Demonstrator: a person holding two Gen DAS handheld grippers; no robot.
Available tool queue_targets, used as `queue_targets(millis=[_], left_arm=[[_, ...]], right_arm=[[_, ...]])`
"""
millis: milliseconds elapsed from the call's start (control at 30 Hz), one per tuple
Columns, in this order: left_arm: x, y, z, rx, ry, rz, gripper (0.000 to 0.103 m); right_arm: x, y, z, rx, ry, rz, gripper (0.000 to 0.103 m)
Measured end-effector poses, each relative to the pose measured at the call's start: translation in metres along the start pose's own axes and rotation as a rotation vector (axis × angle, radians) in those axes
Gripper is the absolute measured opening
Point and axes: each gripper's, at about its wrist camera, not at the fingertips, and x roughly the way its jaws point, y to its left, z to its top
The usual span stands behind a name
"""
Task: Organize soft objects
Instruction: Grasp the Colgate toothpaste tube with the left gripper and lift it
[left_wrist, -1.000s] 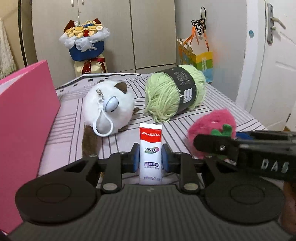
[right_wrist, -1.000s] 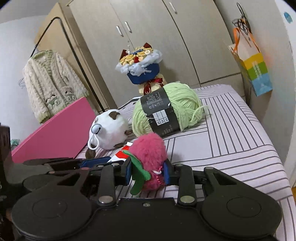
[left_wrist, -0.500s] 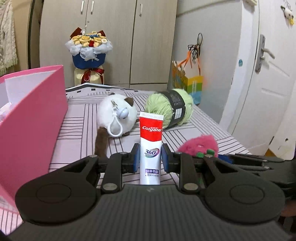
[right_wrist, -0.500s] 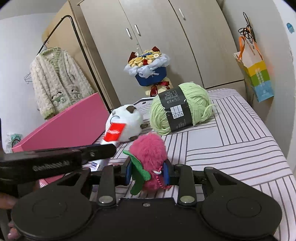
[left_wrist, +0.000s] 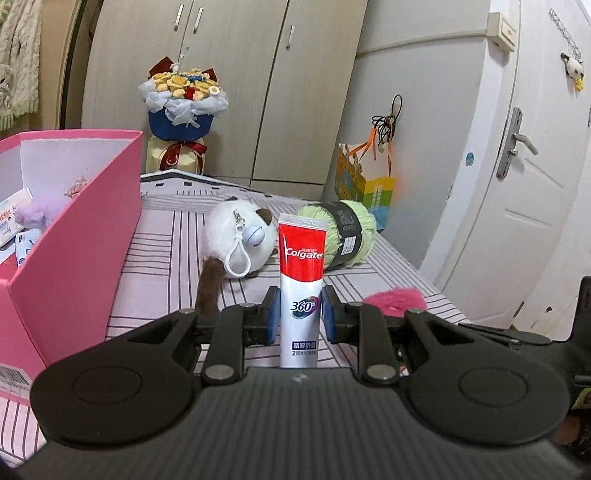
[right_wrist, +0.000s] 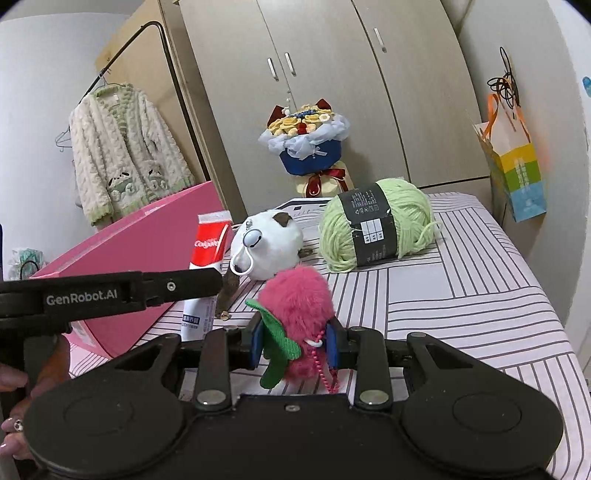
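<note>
My left gripper (left_wrist: 300, 315) is shut on a red and white toothpaste tube (left_wrist: 300, 280), held upright above the striped table. The same toothpaste tube (right_wrist: 207, 258) shows in the right wrist view behind the left gripper's finger (right_wrist: 184, 282). My right gripper (right_wrist: 295, 341) is shut on a fluffy pink strawberry plush (right_wrist: 299, 317) with green leaves. That pink plush (left_wrist: 395, 297) peeks up at the right in the left wrist view. On the table lie a white plush cat (left_wrist: 240, 240) with a keyring and a green yarn ball (left_wrist: 343, 234).
An open pink box (left_wrist: 74, 236) stands at the left with several small items inside. A flower bouquet (left_wrist: 183, 99) sits beyond the table's far end before a wardrobe. A paper gift bag (right_wrist: 517, 170) hangs at the right wall. A white door (left_wrist: 524, 177) is at the right.
Both grippers have drawn back and risen slightly with their objects. The left view has rolled and now looks over the pink box's rim into it.
</note>
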Motion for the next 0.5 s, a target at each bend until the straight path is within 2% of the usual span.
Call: queue_targets(millis=[233, 400, 500], left_arm=[[-0.007, -0.005, -0.002, 0.039, -0.055, -0.019, 0.021], [-0.01, -0.004, 0.003, 0.027, -0.04, -0.028, 0.018], [-0.014, -0.004, 0.004, 0.047, -0.03, -0.023, 0.01]], right_arm=[[0.001, 0.0, -0.001, 0.005, 0.004, -0.002, 0.037], [0.0, 0.006, 0.004, -0.027, 0.024, 0.001, 0.037], [-0.003, 0.012, 0.005, -0.076, 0.045, 0.001, 0.037]])
